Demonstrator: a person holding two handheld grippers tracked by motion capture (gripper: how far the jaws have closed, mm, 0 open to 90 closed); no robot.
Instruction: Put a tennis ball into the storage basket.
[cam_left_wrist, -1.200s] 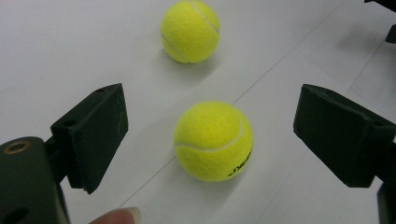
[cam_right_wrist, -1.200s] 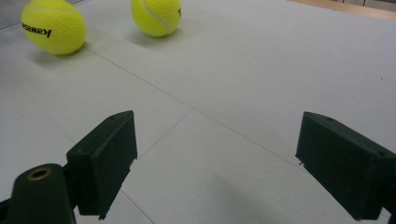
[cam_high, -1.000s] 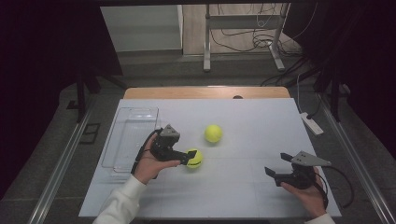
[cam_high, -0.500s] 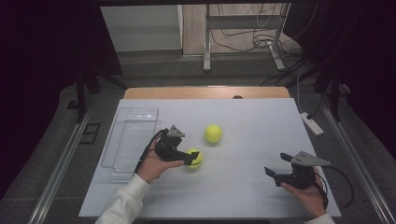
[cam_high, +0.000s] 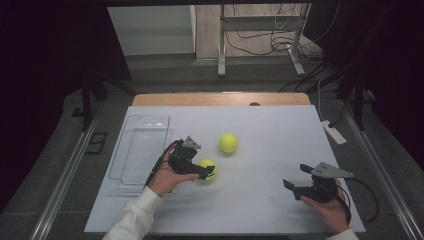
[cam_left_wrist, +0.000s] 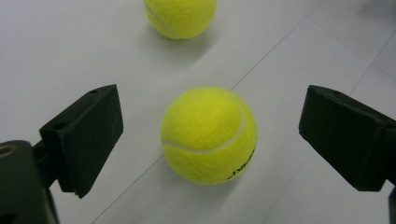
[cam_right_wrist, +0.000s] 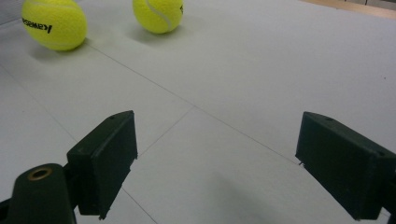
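Note:
A yellow tennis ball (cam_high: 209, 166) (cam_left_wrist: 208, 135) lies on the white table, between the two jaws of my left gripper (cam_high: 203, 171) (cam_left_wrist: 212, 100). The jaws stand wide apart on either side of the ball, with a gap on each side. A second tennis ball (cam_high: 228, 143) (cam_left_wrist: 180, 16) rests a short way beyond it. My right gripper (cam_high: 296, 178) (cam_right_wrist: 215, 154) hovers open at the front right, with bare table between its jaws. From the right gripper view both balls (cam_right_wrist: 53, 23) (cam_right_wrist: 158, 14) lie far off at the upper left.
A clear plastic tray (cam_high: 140, 147) stands along the table's left side, just beside the left hand. A white power strip (cam_high: 334, 132) lies off the right edge. A wooden strip (cam_high: 220, 99) borders the far edge.
The left gripper has shifted only slightly around the near ball, which stays in place. The right gripper and the far ball have not moved.

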